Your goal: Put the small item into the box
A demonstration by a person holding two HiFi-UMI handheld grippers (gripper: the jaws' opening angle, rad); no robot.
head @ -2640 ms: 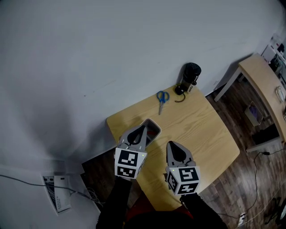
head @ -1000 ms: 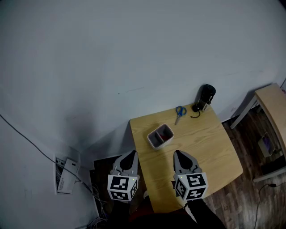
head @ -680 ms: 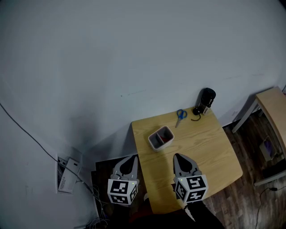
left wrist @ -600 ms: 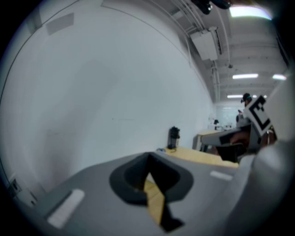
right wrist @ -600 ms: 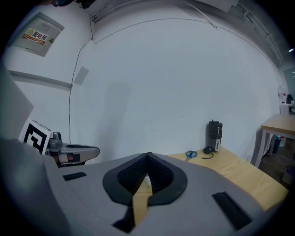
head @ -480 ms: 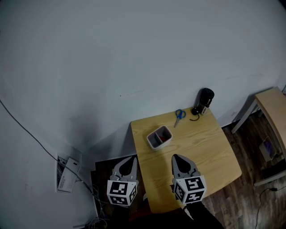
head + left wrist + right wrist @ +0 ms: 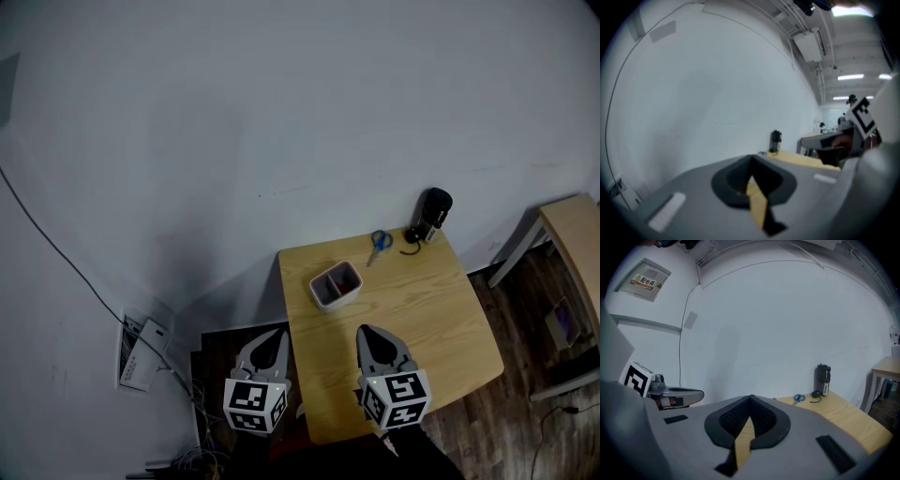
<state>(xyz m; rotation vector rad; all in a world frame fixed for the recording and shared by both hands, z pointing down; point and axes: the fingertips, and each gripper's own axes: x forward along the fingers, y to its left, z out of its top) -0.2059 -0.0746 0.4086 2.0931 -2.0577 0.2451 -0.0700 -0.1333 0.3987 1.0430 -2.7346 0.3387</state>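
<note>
Step in hand: none active. The left gripper (image 7: 274, 336) hangs off the near-left corner of the bench (image 7: 422, 300), over the floor (image 7: 525, 403). The right gripper (image 7: 365, 334) hangs over the near edge of the bench. Both sets of jaws are clenched tip to tip, and neither gripper view shows anything between them.

Task items: the box (image 7: 328, 298), a small pale open-topped container, stands upright on the far-left part of the bench, well apart from both grippers. A reddish patch shows inside it. It is too small to identify, but I judge it to be the small item, already deposited. If so, the task is complete or nearly so.

Other items: blue-handled scissors (image 7: 379, 242) lie flat beyond the box, toward the far right. A black bottle (image 7: 434, 208) stands upright at the far-right corner, with a short black cord (image 7: 412, 236) just beside its base.

Next move, if another item is to go in: advance the right gripper to the scissors, release the jaws, and close them on the handles. The scissors lie flat, so the approach must be low.

Surface: light wood grain, mostly bare. Room: a plain pale wall (image 7: 281, 112) stands behind the bench, with a thin cable (image 7: 56, 253) running down it to a white device (image 7: 139, 352) at the left. The floor is dark wood plank. A second bench (image 7: 572, 234) stands at the right.
</note>
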